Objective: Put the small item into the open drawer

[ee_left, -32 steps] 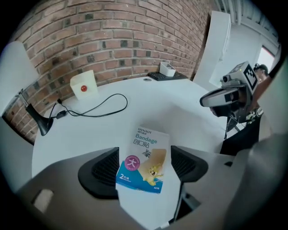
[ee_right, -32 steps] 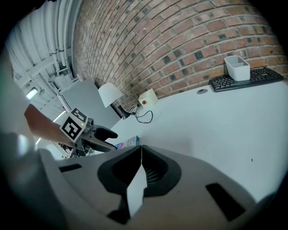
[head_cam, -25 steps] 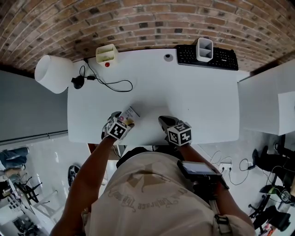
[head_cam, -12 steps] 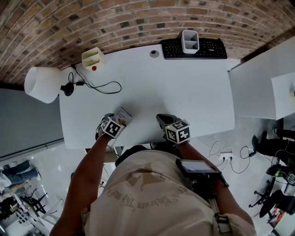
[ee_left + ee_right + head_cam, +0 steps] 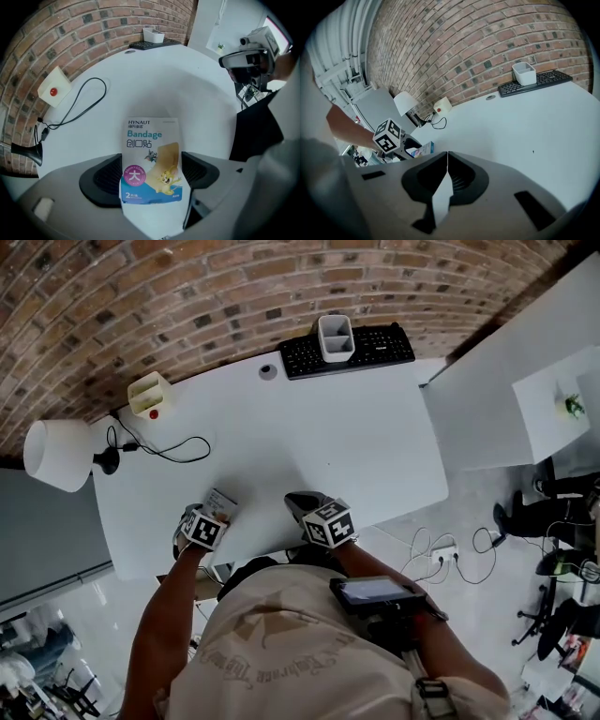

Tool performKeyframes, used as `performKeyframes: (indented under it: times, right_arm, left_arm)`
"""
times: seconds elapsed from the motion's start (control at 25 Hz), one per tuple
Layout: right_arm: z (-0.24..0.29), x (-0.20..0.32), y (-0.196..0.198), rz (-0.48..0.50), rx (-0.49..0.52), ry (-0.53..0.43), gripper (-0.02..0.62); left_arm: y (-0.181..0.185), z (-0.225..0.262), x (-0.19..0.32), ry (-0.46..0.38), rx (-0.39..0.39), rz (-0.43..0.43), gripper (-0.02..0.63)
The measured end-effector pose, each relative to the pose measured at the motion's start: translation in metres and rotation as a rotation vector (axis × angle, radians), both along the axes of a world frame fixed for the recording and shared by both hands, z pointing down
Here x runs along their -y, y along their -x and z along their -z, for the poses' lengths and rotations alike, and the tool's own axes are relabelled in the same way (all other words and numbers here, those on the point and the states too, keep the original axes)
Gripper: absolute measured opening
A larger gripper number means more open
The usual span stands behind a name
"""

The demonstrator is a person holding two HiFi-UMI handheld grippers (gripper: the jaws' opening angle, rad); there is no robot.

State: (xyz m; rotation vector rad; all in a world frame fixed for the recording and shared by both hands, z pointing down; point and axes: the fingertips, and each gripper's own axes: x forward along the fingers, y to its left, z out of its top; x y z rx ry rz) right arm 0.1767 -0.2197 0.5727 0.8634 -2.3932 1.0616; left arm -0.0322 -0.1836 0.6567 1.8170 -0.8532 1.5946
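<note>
Organiser (image 5: 335, 337) atop keyboard (image 5: 380, 343), upper centre. Left gripper (image 5: 208, 521) jaws grasp bandage packet (image 5: 151, 159), print legible in its view only; right gripper (image 5: 446, 173) jaws clenched, empty.

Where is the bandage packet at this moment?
The bandage packet is gripped between the fingers of the left gripper, at the near left edge of the white desk in the head view, to the left of the right gripper.

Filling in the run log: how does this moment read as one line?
left gripper: shut on blue-and-white bandage packet | right gripper: jaws together, empty | both: near edge of white desk
</note>
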Motion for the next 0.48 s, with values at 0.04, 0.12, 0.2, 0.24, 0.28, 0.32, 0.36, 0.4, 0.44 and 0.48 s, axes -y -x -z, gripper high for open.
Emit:
performKeyframes:
  times: [0.04,0.12,0.2,0.24,0.28,0.32,0.36,0.4,0.44,0.48]
  right_arm:
    - [0.0,-0.001,0.0,0.001,0.0,0.0,0.006]
    - [0.0,-0.003,0.001,0.007,-0.001,-0.002,0.006]
    - [0.001,-0.003,0.001,0.014,0.0,-0.004,0.006]
    - [0.001,-0.004,0.002,0.017,0.001,-0.005,0.006]
    - [0.0,-0.005,0.002,0.021,0.002,-0.004,0.006]
    - [0.0,-0.007,0.004,0.026,0.003,-0.004,0.006]
    - [0.0,-0.008,0.006,0.033,0.004,-0.003,0.006]
    - [0.0,-0.009,0.009,0.042,0.006,-0.004,0.006]
    - [0.001,-0.011,0.013,0.053,0.008,-0.004,0.006]
    - [0.001,-0.012,0.018,0.064,0.011,-0.005,0.006]
  left_arm:
    - [-0.001,-0.001,-0.003,0.003,-0.004,0.01,0.396]
    - [-0.001,-0.002,-0.009,0.008,-0.011,0.026,0.396]
    - [0.0,-0.001,-0.011,-0.001,-0.006,0.032,0.394]
    - [0.001,0.0,-0.012,-0.007,-0.003,0.038,0.394]
    - [0.001,0.002,-0.013,-0.015,-0.004,0.048,0.394]
    - [0.001,0.005,-0.014,-0.023,-0.009,0.06,0.393]
    - [0.001,0.007,-0.015,-0.031,-0.016,0.074,0.393]
    - [0.001,0.01,-0.016,-0.04,-0.025,0.088,0.393]
    - [0.001,0.012,-0.017,-0.05,-0.035,0.101,0.393]
    - [0.002,0.015,-0.018,-0.059,-0.044,0.114,0.393]
